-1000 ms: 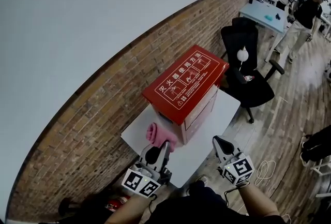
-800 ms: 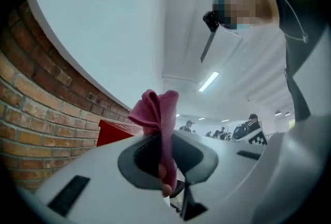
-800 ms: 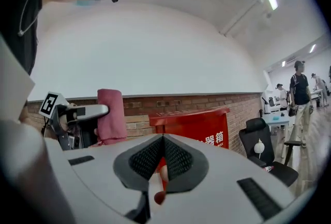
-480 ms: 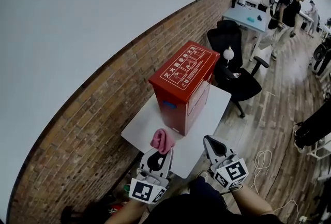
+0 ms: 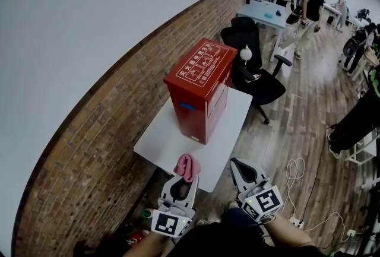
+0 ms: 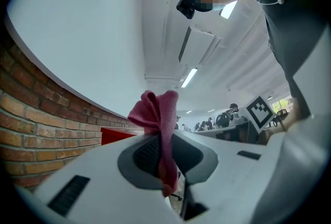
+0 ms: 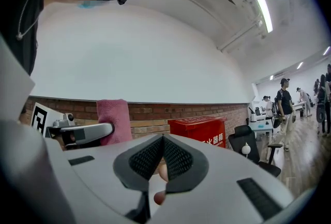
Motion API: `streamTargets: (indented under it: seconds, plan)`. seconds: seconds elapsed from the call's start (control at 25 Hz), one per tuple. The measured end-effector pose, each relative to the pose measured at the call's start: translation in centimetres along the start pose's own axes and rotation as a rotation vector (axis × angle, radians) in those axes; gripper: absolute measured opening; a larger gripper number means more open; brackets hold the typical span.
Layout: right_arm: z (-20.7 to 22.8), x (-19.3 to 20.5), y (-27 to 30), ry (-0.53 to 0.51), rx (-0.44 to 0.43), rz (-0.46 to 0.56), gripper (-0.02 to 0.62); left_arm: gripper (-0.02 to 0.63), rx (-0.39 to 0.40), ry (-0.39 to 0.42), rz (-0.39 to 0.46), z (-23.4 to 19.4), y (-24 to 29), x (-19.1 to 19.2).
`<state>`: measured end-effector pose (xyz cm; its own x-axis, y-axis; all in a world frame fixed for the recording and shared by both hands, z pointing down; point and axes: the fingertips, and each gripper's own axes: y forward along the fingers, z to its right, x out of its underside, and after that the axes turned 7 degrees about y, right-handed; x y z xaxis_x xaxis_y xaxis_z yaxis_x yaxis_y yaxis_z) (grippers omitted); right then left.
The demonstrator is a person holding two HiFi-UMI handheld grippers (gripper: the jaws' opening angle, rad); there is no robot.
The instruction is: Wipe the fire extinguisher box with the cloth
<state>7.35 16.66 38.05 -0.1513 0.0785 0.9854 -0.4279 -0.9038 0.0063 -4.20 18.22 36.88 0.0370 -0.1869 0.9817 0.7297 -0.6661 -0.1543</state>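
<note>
Left gripper is clamping the crumpled pink cloth
The red fire extinguisher box (white diagrams on its lid) is standing upright on a white table; the 2 grippers are hovering on the box's near side, the right gripper closed on nothing.

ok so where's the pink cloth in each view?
Head view: cloth at lower centre, pinched at the tip of the left gripper.
Left gripper view: cloth dead centre, clamped between the fingers and sticking up past them.
Right gripper view: cloth left of centre, held up by the left gripper.
Shared landmark: the red box, in all three views.
</note>
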Motion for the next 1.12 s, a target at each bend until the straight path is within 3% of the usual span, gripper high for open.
streamTargets:
  seconds: [0.52,1.12]
  plan:
    - [-1.0,-1.5,-0.5,-0.080,-0.143,-0.002,0.020,0.055,-0.088,0.000,-0.012,3.1,-0.1,-1.4]
    - [2.1,-1.1,-3.9,-0.022,-0.171,-0.018,0.020,0.055,-0.123,-0.018,-0.024,7.2,1.9,-1.0]
